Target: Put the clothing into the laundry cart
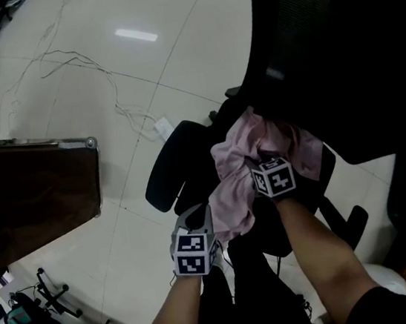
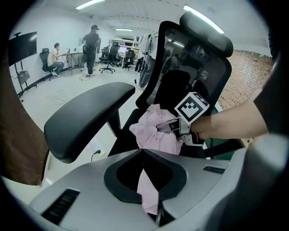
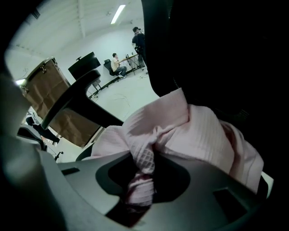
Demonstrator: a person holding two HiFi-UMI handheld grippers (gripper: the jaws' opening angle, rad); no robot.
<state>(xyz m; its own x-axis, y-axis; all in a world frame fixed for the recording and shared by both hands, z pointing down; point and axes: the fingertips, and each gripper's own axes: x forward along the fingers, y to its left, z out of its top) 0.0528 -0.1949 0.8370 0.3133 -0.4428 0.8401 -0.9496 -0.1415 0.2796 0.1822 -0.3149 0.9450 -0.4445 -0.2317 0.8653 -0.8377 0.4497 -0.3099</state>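
Left tongs (image 1: 210, 220) and right tongs (image 1: 254, 164) clenched on a pink garment (image 1: 232, 183) on an office chair (image 1: 321, 43).
Each pinched a fold of the cloth, which lay heaped on the chair at centre frame. A black armrest (image 1: 177, 161) stood between it and the brown cart (image 1: 35, 196) at the left edge; a thin cable (image 1: 112, 88) trailed across the tiled floor (image 1: 193, 39) at upper left.

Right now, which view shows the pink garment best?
The right gripper view: the garment fills the middle, its weave shows clearly, and the right gripper pinches a fold. The head view shows it small, heaped on the chair. The left gripper view shows one bunch and a strip in the left gripper.
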